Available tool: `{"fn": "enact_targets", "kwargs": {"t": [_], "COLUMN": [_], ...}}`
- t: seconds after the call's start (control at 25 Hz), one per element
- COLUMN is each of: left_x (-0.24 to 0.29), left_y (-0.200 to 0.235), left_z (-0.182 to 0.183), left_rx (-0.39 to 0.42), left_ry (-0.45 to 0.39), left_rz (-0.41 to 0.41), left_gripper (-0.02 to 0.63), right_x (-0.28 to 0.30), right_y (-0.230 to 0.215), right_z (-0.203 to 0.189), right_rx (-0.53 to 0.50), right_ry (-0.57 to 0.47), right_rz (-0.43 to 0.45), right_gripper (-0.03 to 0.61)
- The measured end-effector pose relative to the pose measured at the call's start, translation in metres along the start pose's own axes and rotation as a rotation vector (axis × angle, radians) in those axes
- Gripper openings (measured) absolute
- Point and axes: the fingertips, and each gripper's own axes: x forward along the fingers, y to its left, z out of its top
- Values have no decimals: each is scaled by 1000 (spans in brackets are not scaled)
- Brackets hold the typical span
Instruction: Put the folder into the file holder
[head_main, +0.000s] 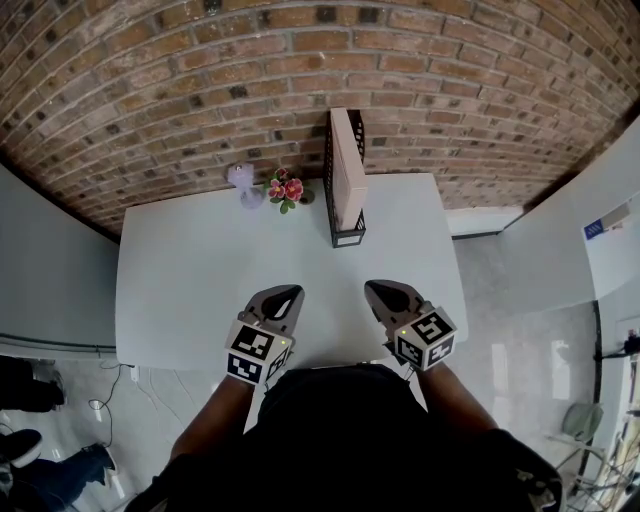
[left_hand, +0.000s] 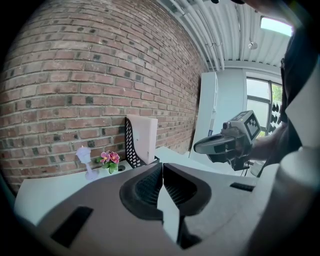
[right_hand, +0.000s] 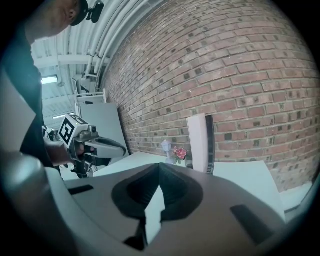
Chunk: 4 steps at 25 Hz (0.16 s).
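At the white table's (head_main: 190, 270) back, the pale stiff cardboard folder (head_main: 348, 170) is being cradled in the black mesh file holder (head_main: 347, 238); seemingly light, graspable on top. The left gripper (head_main: 289, 294) and right gripper (head_main: 376, 288) are being clenched empty.

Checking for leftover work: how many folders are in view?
1. The folder stands upright in the black file holder at the far edge of the table, right of the flowers. The left gripper and right gripper are shut, empty; a second could hide behind it.

Folder (head_main: 348, 170) lower edge hidden inside file holder (head_main: 328, 180), lilac ornament (head_main: 242, 183) — too small to identify
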Motion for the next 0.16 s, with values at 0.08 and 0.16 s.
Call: {"fn": "enact_targets", "kwargs": {"t": [0.08,0.16], "left_x": [1,2], "left_y": [-1,-2], "left_z": [-1,-1], "left_rx": [5,9], "left_ry": [4,6], "left_rz": [-2,-3], "left_gripper": [5,5], "right_x": [0,0], "right_y": [0,0], "right_z": [0,-1], "right_rx": [-4,-6], "right_ry": [3,6], "right_rz": [1,2], "right_gripper": [5,5]}}
